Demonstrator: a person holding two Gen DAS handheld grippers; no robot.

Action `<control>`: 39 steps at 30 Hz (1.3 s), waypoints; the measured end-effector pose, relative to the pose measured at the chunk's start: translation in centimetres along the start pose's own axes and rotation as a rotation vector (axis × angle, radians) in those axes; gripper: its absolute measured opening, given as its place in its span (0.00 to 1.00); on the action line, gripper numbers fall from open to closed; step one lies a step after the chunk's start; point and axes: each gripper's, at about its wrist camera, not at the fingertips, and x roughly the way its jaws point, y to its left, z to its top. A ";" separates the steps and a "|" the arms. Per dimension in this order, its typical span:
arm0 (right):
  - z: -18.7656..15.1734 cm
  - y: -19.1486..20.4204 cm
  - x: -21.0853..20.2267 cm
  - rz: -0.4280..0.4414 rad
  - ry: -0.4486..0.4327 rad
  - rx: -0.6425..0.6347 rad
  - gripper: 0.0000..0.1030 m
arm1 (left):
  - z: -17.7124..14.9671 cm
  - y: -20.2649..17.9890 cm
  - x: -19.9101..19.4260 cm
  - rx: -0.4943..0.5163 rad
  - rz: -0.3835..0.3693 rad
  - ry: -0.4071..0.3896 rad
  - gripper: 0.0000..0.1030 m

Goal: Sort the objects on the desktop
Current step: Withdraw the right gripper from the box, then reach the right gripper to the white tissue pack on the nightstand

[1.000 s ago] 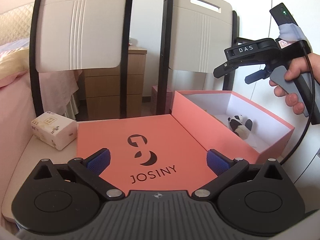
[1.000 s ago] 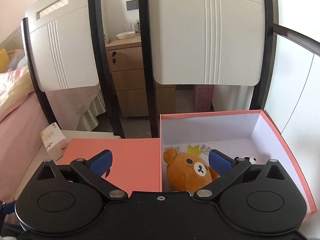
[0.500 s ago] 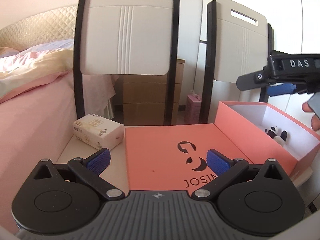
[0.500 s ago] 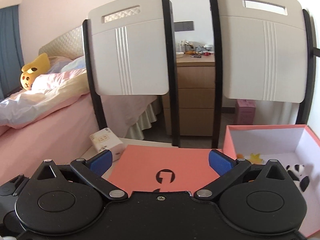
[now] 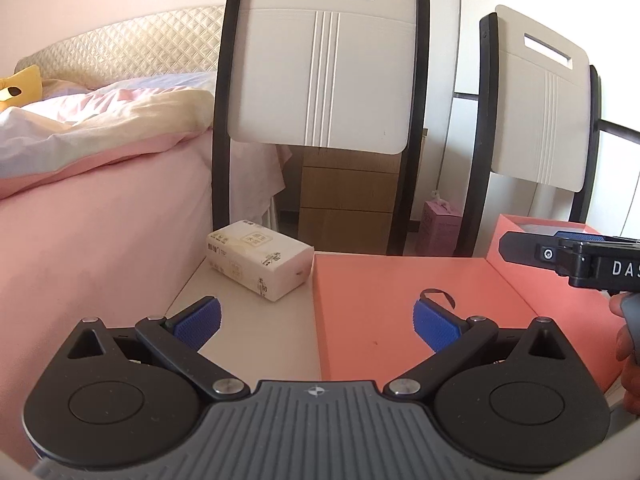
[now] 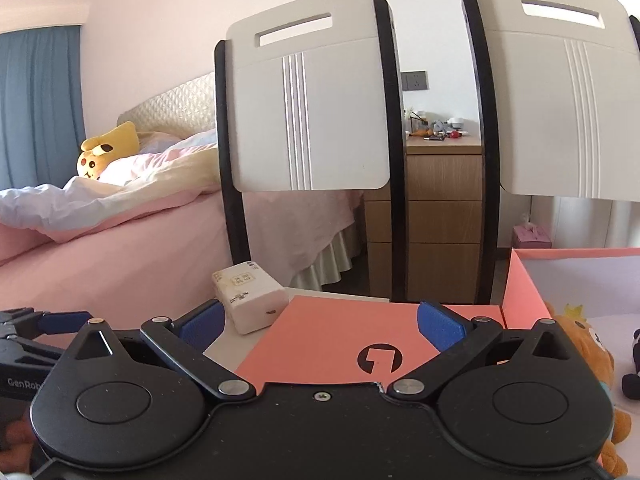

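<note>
A white tissue pack (image 5: 260, 264) (image 6: 250, 296) lies on the white table (image 5: 256, 336), just left of a flat coral box lid (image 5: 400, 312) (image 6: 344, 344). My left gripper (image 5: 316, 320) hovers open over the table's edge and the lid, short of the pack. Over the lid, my right gripper (image 6: 320, 320) is open too, nothing between its fingers. Right of the lid stands the open coral box (image 6: 524, 284) (image 5: 516, 228), holding a brown plush bear (image 6: 588, 344) and a black-and-white plush (image 6: 634, 364). The right gripper also shows at the left wrist view's right edge.
Two white chair backs (image 5: 324, 60) (image 5: 540, 112) stand close behind the table. A pink bed (image 5: 88, 208) lies to the left, with a yellow plush (image 6: 108, 152) on it. A wooden drawer unit (image 6: 444, 220) and a small pink box (image 5: 438, 228) sit behind the chairs.
Both grippers have swung left, away from the open box, toward the tissue pack, which now sits nearer the middle of both views. Both stay open.
</note>
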 end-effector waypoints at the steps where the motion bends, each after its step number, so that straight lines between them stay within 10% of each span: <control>1: -0.2 0.0 0.0 0.003 -0.005 -0.002 0.99 | 0.0 0.0 0.1 0.002 -0.001 -0.001 1.00; 39: -2.6 -0.4 1.8 0.028 0.023 0.055 0.99 | -1.5 2.5 -1.7 -0.063 -0.026 -0.011 1.00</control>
